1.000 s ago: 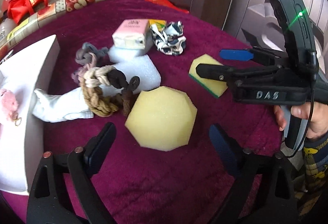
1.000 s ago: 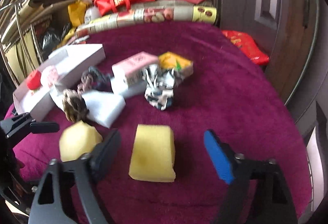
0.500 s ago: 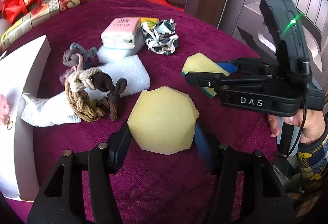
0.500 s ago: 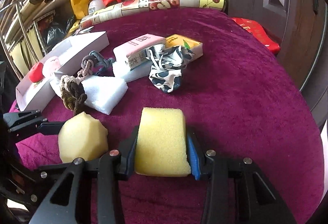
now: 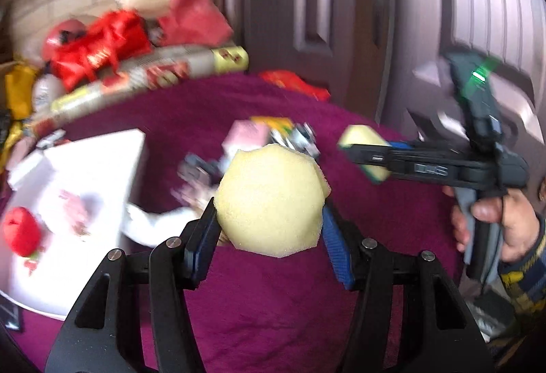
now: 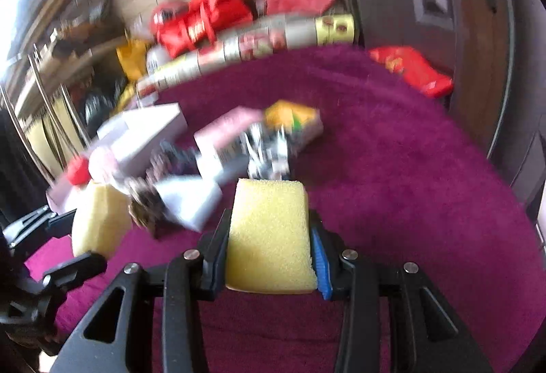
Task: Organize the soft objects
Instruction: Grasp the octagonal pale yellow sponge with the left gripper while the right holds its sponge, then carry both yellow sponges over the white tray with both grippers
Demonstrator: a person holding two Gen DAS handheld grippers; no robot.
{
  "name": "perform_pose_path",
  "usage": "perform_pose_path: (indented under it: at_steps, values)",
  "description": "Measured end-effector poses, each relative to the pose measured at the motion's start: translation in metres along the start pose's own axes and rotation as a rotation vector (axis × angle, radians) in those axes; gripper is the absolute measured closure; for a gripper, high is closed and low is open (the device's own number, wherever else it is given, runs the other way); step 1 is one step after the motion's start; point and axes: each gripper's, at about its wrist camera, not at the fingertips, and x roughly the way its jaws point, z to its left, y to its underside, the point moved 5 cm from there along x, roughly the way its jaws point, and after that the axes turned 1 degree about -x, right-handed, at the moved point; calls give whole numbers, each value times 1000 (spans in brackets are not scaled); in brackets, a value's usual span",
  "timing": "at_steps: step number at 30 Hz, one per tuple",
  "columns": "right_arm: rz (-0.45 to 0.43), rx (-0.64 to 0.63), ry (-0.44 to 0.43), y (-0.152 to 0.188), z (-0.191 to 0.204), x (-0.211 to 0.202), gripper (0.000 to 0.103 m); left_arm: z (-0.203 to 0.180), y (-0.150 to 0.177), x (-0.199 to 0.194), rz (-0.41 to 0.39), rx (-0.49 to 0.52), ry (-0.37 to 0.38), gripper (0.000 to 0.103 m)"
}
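While both sponges are held, risk remains: the round yellow sponge [image 5: 269, 199] is squeezed in the left gripper [image 5: 269, 229] above the bench [image 5: 273, 304], the rectangular sponge [image 6: 269, 236] in the right gripper [image 6: 269, 257]. Soft foam could slip out if it is swung quickly toward the white box [image 5: 85, 175].

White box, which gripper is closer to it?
Left. The left gripper, holding the round sponge, is beside the white box; the right gripper is across the cloth.

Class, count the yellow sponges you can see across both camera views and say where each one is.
2. The rounded sponge is clamped in the left gripper; the rectangular sponge is clamped in the right gripper. The blurred pile may hide others.
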Motion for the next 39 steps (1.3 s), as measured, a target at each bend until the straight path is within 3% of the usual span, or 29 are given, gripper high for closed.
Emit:
perform_pose_path:
  at_steps: [4,8,20,30,39]
  values:
    - [-159,0,-21,-23,12,-40,62,30,-27,-37,-132,0,-138,46]
    - [-232,-29,-61,-36,29,-61,62,60,-37,-67,-188,-57,-190,46]
    - [-255,-55,-119,-48,56,-66,62,107,-31,-103,-249,-174,-266,46]
    - [-297,-84,-147,-60,74,-72,62,159,-24,-156,-335,-285,-371,46]
    - [-326,-56,-166,-76,74,-78,62,172,-16,-170,-354,-319,-390,46]
